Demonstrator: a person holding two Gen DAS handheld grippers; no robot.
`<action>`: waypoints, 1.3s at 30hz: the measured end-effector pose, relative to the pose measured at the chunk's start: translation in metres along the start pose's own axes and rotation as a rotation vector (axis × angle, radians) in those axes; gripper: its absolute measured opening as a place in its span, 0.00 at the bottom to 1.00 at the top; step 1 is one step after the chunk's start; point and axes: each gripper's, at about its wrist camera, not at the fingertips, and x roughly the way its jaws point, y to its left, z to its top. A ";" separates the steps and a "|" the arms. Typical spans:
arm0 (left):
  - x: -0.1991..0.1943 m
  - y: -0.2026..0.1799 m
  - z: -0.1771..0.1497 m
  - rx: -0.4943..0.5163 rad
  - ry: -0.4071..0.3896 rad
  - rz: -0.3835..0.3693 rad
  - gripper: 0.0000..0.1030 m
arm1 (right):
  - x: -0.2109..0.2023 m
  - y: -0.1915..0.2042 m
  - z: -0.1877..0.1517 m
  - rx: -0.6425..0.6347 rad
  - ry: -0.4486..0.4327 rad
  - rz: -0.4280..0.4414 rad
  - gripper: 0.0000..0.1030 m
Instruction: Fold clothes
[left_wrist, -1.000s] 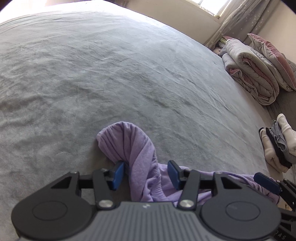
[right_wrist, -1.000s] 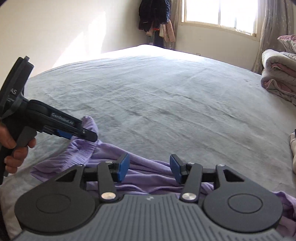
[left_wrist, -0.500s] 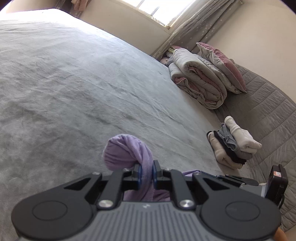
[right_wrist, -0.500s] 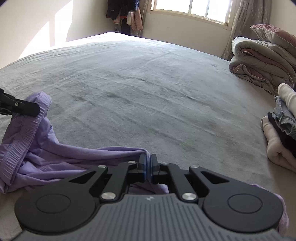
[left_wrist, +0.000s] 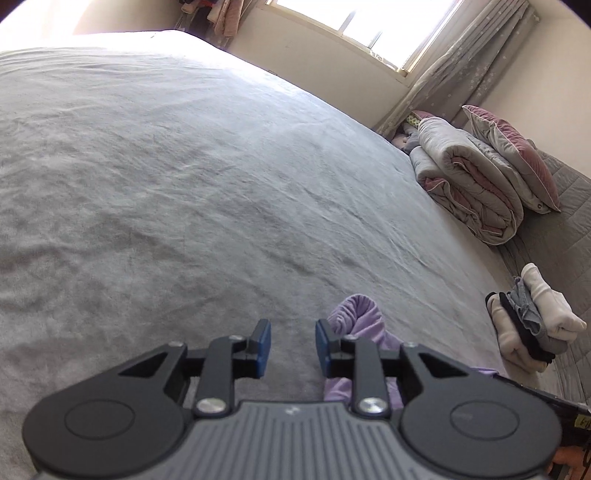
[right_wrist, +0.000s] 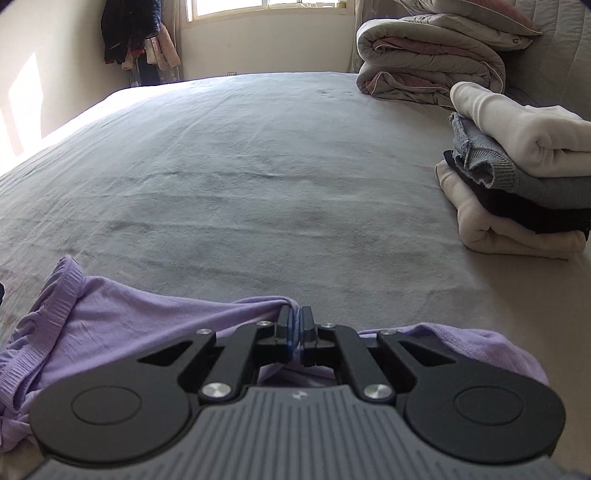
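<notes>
the purple garment (right_wrist: 155, 317), on the bed (right_wrist: 258, 177) at its near edge, is pinched by the right gripper (right_wrist: 295, 332). it has just been released by the left gripper (left_wrist: 291, 347), now open; regrasping appears required. beyond, the folded stack (right_wrist: 517, 177) lies.

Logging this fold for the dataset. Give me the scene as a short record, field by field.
surface: grey bed sheet
garment in work: purple garment, crumpled at the near edge of the bed
left gripper: open, nothing between the pads, purple cloth just to its right
right gripper: shut on a fold of the purple garment
done pile: folded clothes stack, white on top, on the right
also on bed: rolled quilt and pink pillow
background: window, hanging clothes
</notes>
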 end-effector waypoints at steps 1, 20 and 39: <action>-0.002 -0.008 -0.002 0.032 -0.003 -0.016 0.38 | 0.000 0.000 0.000 0.004 0.001 0.005 0.02; 0.026 -0.064 -0.059 0.525 0.196 0.070 0.46 | 0.003 0.002 -0.005 0.026 0.038 0.033 0.03; -0.026 0.052 -0.019 -0.046 0.130 0.260 0.16 | 0.003 0.007 -0.006 0.001 0.023 0.025 0.04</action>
